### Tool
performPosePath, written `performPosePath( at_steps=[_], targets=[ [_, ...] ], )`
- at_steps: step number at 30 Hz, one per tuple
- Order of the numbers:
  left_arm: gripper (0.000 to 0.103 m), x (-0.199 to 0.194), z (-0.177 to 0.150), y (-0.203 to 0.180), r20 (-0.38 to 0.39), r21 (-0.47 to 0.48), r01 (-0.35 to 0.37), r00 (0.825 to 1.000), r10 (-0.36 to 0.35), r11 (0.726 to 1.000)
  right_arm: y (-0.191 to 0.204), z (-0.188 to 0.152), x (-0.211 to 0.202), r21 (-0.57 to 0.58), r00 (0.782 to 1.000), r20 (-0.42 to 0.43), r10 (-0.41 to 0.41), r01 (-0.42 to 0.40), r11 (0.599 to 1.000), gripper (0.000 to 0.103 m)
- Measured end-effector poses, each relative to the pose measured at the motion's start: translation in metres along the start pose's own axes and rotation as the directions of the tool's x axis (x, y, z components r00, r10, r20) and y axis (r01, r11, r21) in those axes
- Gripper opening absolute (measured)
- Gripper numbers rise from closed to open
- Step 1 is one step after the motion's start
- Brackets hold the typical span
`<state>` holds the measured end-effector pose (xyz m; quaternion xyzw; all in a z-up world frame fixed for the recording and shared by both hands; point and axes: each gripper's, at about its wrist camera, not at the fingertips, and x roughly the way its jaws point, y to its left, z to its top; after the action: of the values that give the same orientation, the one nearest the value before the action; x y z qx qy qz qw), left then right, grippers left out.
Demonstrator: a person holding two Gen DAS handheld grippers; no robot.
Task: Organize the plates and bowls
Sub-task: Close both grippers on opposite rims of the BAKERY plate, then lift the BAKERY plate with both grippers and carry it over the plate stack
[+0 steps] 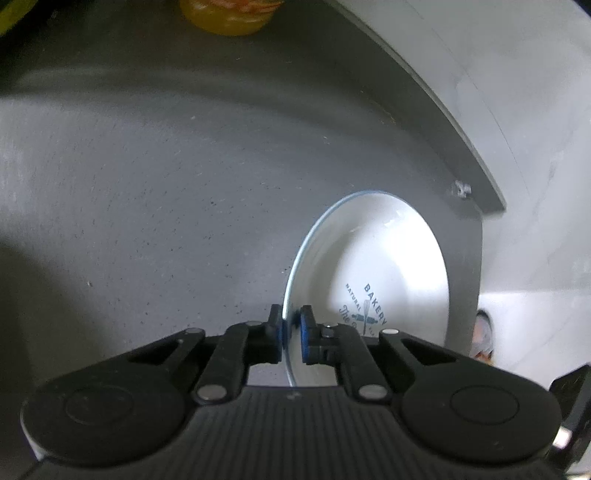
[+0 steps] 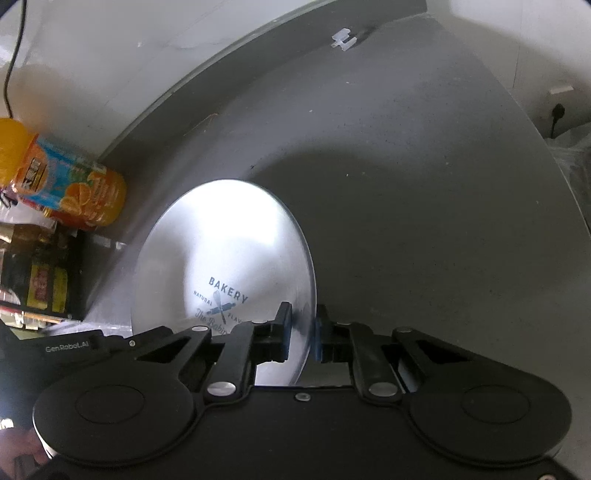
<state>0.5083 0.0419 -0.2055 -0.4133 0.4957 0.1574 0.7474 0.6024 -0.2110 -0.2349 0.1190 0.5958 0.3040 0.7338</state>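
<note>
A white dish (image 1: 380, 254) with a blue rim and a blue "BAKERY" print stands on edge over the grey table (image 1: 166, 184). My left gripper (image 1: 291, 332) is shut on its near rim, one blue pad on each side. In the right wrist view a white plate (image 2: 229, 236) with the same print also stands on edge, and my right gripper (image 2: 303, 328) is shut on its rim. I cannot tell whether these are one dish or two. The left gripper's body (image 2: 70, 345) shows at the lower left of the right wrist view.
An orange juice bottle (image 2: 70, 188) lies at the table's left side beside dark packages (image 2: 40, 280); its base (image 1: 229, 14) shows at the top of the left view. A small white clip (image 2: 343, 40) sits near the table's far edge, by a white wall (image 2: 110, 55).
</note>
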Motion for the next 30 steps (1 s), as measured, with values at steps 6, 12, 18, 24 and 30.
performPosePath(
  at_steps=[6, 12, 18, 24, 30],
  targets=[
    [0.007, -0.018, 0.001, -0.006, 0.037, 0.025, 0.017, 0.999, -0.018, 1.0, 0.014, -0.004, -0.022, -0.061, 0.998, 0.058, 0.027, -0.024, 0.998, 0.01],
    [0.007, -0.032, 0.003, -0.013, 0.056, 0.043, 0.016, 0.998, -0.018, 0.999, 0.024, -0.005, -0.039, -0.081, 0.996, 0.093, 0.016, -0.009, 0.997, 0.01],
    [0.007, -0.05, 0.003, -0.015, 0.07, 0.057, 0.031, 0.997, -0.035, 0.998, 0.042, -0.008, -0.058, -0.115, 0.99, 0.138, 0.018, -0.002, 0.993, 0.01],
    [0.007, -0.067, 0.003, -0.008, 0.082, 0.061, 0.046, 0.995, -0.051, 0.997, 0.065, -0.012, -0.067, -0.131, 0.987, 0.161, 0.006, 0.016, 0.991, 0.01],
    [0.008, -0.085, 0.003, 0.003, 0.077, 0.066, 0.044, 0.996, -0.049, 0.997, 0.086, -0.026, -0.075, -0.138, 0.984, 0.179, 0.004, 0.021, 0.99, 0.01]
  ],
)
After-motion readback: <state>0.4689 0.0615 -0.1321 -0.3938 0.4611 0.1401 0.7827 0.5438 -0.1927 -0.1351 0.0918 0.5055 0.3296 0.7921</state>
